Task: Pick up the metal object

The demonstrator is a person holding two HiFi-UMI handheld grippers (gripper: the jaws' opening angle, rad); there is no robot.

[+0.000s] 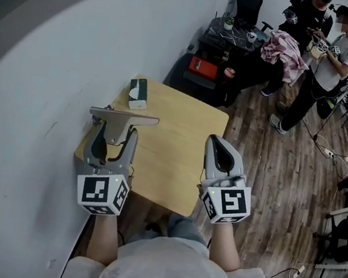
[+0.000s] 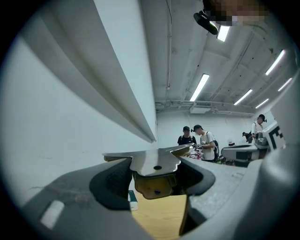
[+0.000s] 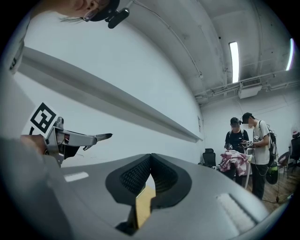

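- The wooden table [image 1: 177,162] stands against the white wall. Only a small box [image 1: 139,93] lies on it, near the wall.
- The left gripper [image 1: 117,134] is over the wall-side edge of the table. Its jaws are clamped on the metal object [image 1: 125,118], which is clear of the tabletop.
- The right gripper [image 1: 217,142] is well apart from it, with its jaws together and nothing between them.
- I judge the metal object to be a thin, stiff, smooth plate, not heavy but slippery. Its long bar can swing, so the narrow stem is the best place to hold it.
- The head view shows the whole bar lying across both jaws.
- Only the left gripper view shows the hole in the plate [image 2: 157,167] and the pads pressing its edges.
- The right gripper view shows the bar's tip [image 3: 101,137] from the side.
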